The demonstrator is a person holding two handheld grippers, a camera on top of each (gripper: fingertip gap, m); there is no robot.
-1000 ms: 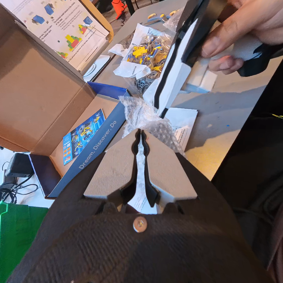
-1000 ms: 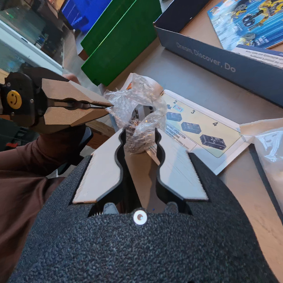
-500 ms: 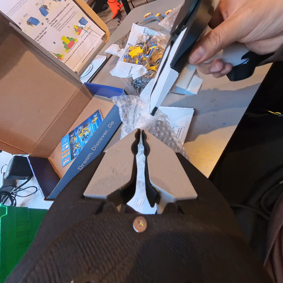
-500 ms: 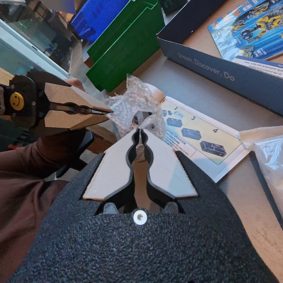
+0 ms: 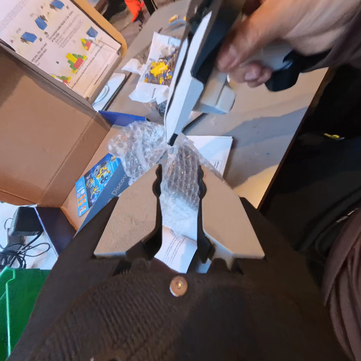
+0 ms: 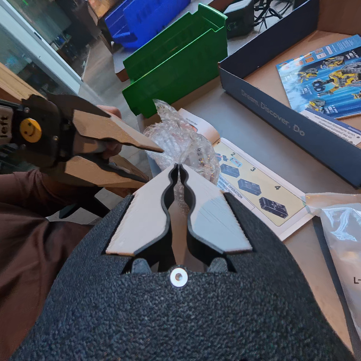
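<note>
The bubble-wrapped bundle (image 5: 179, 181) is sitting just off the middle of the left wrist view, a dark item showing through the film; what that item is cannot be told. It is lying over a printed leaflet (image 6: 259, 187) on the grey counter (image 6: 224, 109), near the counter's edge.

The right claw (image 6: 178, 165) is pinching a twisted fold of the wrap at its very tips, its fingers pressed together with only film between them. In the left wrist view it is reaching down from the upper right, and a blurred hand (image 5: 273, 39) is squeezing its handle.

The left claw (image 5: 178, 168) is standing with its fingers spread, and the bundle is lying in the gap between them. Whether the pads are touching the film cannot be told. In the right wrist view this claw is coming in from the left of the frame, gaping beside the wrap.

Farther out, a dark blue cardboard box (image 6: 293, 127) is lying open in the upper right of the right wrist view, with a colourful booklet (image 6: 328, 78) inside it. A green bin (image 6: 175, 58) is standing at the top centre and a blue bin (image 6: 140, 19) behind it. A clear bag of yellow and blue building parts (image 5: 158, 72) is resting in the upper middle of the left wrist view, well apart from the bundle.
</note>
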